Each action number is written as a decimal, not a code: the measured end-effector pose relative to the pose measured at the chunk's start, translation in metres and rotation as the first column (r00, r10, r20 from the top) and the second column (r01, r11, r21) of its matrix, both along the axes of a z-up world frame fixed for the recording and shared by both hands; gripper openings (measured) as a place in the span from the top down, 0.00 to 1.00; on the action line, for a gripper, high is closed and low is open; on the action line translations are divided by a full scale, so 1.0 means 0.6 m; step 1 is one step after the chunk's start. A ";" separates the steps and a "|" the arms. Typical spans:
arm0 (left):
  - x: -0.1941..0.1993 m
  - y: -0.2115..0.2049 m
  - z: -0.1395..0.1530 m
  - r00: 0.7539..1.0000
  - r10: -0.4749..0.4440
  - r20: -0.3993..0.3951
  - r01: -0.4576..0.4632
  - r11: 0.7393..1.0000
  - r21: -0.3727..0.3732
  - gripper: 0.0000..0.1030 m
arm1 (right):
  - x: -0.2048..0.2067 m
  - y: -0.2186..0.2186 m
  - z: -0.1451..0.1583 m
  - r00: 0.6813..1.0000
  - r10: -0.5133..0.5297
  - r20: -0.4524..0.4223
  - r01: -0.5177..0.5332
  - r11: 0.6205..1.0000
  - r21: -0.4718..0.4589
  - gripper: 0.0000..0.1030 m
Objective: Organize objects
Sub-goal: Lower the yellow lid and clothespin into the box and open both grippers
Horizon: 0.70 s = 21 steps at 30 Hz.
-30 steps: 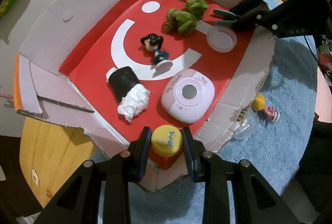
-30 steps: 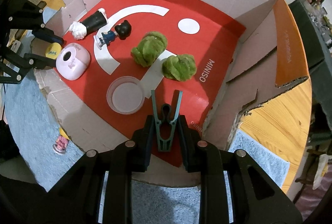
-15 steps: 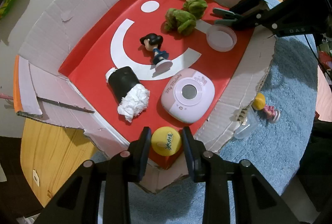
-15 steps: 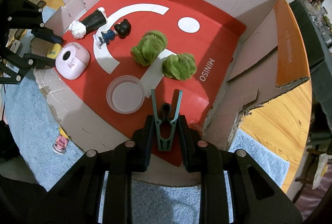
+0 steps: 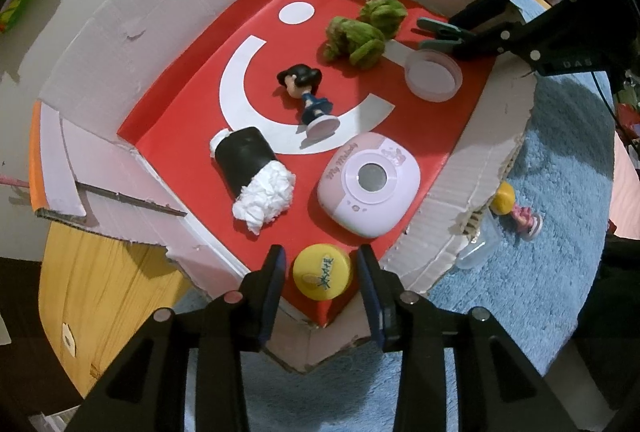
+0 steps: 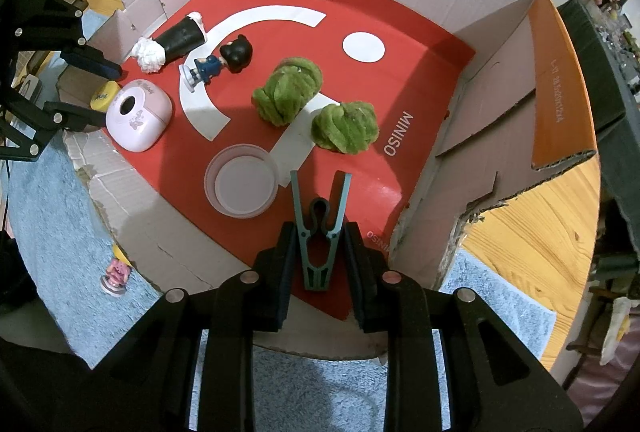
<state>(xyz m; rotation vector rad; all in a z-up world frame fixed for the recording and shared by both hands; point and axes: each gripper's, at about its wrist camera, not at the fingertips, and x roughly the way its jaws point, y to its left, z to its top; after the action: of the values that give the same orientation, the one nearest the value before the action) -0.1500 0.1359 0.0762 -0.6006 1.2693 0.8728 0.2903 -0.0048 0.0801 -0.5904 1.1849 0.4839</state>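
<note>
Left claw (image 5: 321, 274) has spread wide, round yellow plastic cap (image 5: 322, 272) now released in red-lined cardboard box (image 5: 460, 120); right claw (image 6: 319, 246) still grips teal plastic clothespin (image 6: 319, 232), drop-off next.

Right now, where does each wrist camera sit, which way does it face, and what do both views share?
Left wrist: above the box's near corner, looking down at the yellow cap between its own open fingers.
Right wrist: over the opposite edge, looking down at the teal clip gripped in its own fingers.
Shared: the pink device, the green balls, and each other's gripper.
</note>
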 end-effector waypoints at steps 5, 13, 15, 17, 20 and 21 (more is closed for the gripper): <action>-0.010 -0.001 0.009 1.000 0.010 0.010 -0.010 1.000 0.003 0.62 | -0.003 0.002 0.003 1.000 0.004 0.003 -0.004 1.000 0.000 0.77; -0.024 -0.003 0.026 1.000 0.021 0.015 -0.021 1.000 0.010 0.62 | -0.006 0.006 0.007 1.000 0.011 0.003 -0.011 1.000 -0.001 0.77; -0.027 -0.003 0.030 1.000 0.024 0.017 -0.024 1.000 0.011 0.62 | -0.004 -0.001 0.009 1.000 0.013 0.004 -0.013 1.000 -0.002 0.77; -0.031 -0.004 0.036 0.999 0.027 0.019 -0.027 1.000 0.012 0.61 | -0.005 -0.002 0.010 1.000 0.017 0.003 -0.017 1.000 -0.003 0.77; -0.038 -0.004 0.043 0.999 0.033 0.020 -0.034 0.999 0.017 0.60 | -0.006 -0.002 0.014 1.000 0.017 0.002 -0.017 1.000 -0.001 0.76; -0.041 -0.004 0.045 0.999 0.036 0.022 -0.036 0.999 0.017 0.60 | -0.006 -0.002 0.015 1.000 0.019 0.004 -0.019 1.000 -0.001 0.76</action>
<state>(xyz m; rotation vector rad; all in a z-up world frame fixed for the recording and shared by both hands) -0.1744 0.1335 0.1035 -0.6191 1.2332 0.9039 0.2866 -0.0063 0.0892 -0.6038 1.1772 0.4980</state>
